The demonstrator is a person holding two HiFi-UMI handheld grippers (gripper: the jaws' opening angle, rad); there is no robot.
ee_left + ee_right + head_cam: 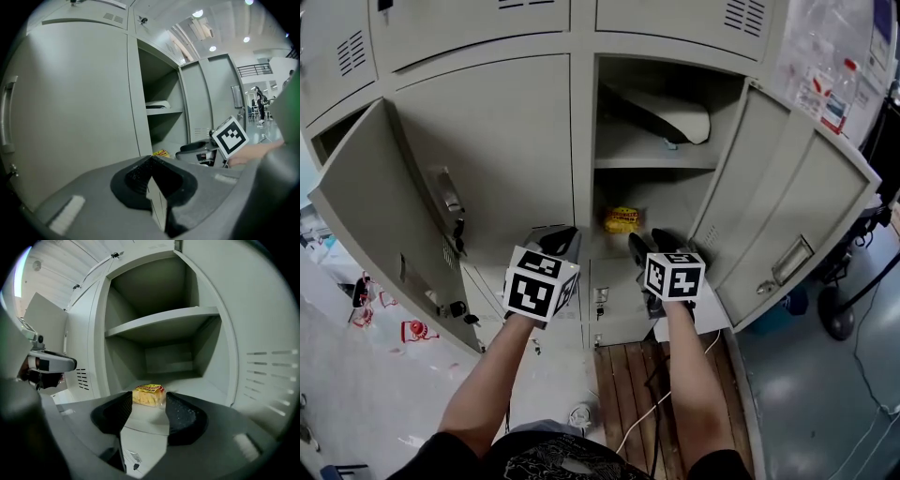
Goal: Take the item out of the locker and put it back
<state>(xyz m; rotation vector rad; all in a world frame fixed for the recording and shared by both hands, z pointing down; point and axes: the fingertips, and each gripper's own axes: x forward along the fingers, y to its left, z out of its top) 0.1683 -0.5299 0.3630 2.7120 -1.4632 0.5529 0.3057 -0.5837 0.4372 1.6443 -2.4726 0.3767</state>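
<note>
Nearest, two bare forearms reach forward above a wooden pallet [623,389] with a white cable [659,405] trailing across it. Each hand holds a gripper topped with a cube of black-and-white square markers.

The left gripper [561,240] is held in front of the closed locker door on the left. Its jaws meet at the tips and there is nothing between them. The right gripper [652,240] points into the open locker [584,141], its jaws spread wide and empty.

Just beyond those jaws, and not touching them, lies the packet [149,395]. It rests on the floor of the lower compartment, near the front and left of the middle. It is a small, puffy, see-through bag of yellow pieces with a red and yellow band along its top edge. The print on the band is too small to read.

Above the packet is a shelf [164,319], and a pale, flat thing [667,118] lies on it. The locker's door [787,216] hangs open to the right. At the far right, the printed sheets [832,66] on the wall cannot be read.
</note>
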